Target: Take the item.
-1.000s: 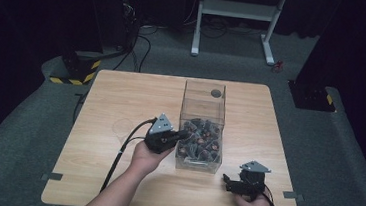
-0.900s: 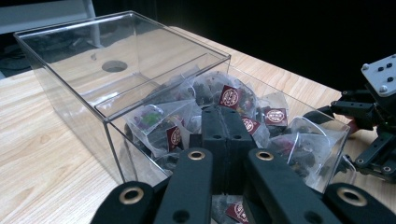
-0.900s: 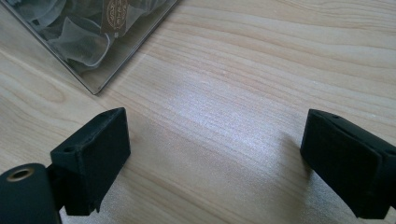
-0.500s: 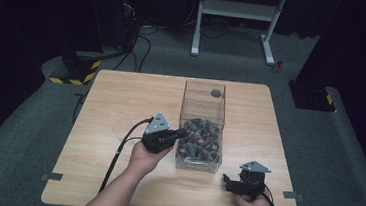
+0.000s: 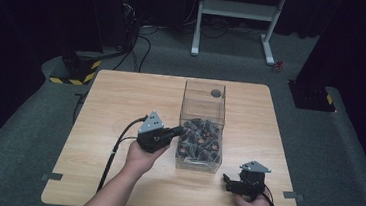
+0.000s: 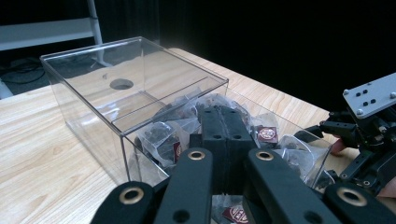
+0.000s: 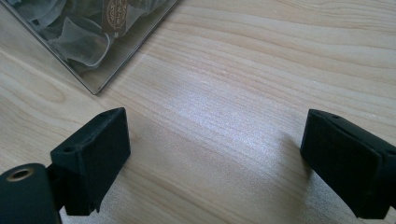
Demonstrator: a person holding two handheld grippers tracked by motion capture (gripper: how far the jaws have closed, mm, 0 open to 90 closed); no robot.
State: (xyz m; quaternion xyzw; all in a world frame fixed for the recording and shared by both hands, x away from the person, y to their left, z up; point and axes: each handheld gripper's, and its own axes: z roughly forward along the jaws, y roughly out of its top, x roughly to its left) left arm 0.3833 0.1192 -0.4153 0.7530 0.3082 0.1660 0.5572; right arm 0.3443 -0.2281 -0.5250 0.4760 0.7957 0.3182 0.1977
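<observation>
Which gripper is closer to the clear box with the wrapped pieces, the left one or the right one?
Left. The left gripper, jaws shut, reaches over the clear box at its left wall. The right gripper rests on the table, apart from the box's near right corner.

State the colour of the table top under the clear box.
Light wood grain on the table top, best in the right gripper view; the clear box stands on it.

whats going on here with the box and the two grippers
A person works at a light wooden table. The left gripper, jaws shut, reaches into a clear plastic box holding small wrapped packets. The right gripper rests near the table's front edge, jaws open and empty.
</observation>
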